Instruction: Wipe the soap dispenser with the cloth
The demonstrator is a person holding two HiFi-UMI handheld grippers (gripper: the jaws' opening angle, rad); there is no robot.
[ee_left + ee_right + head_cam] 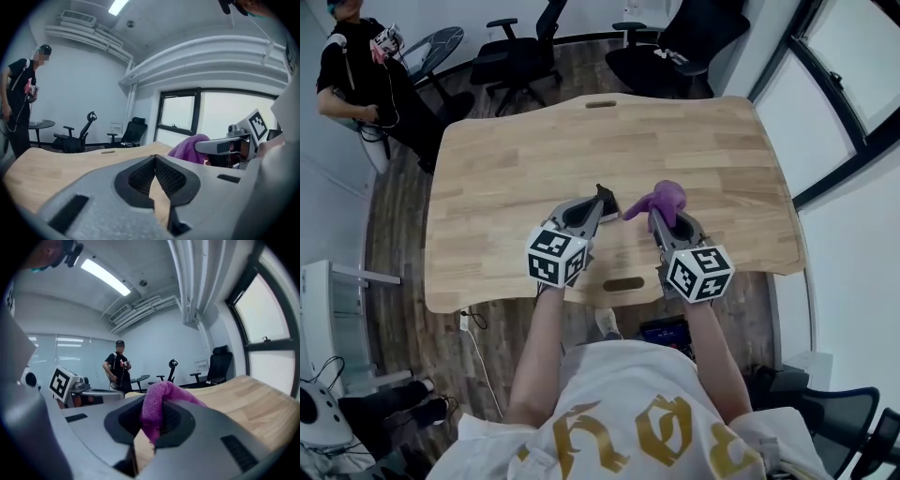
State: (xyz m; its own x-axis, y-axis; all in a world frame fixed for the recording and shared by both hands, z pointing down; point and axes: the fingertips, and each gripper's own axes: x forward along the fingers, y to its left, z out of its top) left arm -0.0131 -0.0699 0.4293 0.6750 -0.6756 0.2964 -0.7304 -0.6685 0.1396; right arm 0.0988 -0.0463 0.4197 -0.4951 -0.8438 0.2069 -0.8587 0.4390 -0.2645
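My right gripper point(661, 216) is shut on a purple cloth point(662, 197), which bunches up out of its jaws point(158, 404) above the wooden table point(516, 159). Just to its left, my left gripper point(605, 199) is shut with nothing between its black mesh pads point(140, 176). Both grippers hang side by side over the table's near middle, pointing away from me. In the left gripper view the cloth point(187, 146) and the right gripper point(224, 146) show at the right. No soap dispenser is in any view.
Black office chairs point(520, 56) point(675, 42) stand behind the table's far edge. A person point(356, 80) stands at the far left beside a small round table point(431, 47). Windows point(834, 84) run along the right wall. The tabletop has handle slots point(601, 103) point(623, 284).
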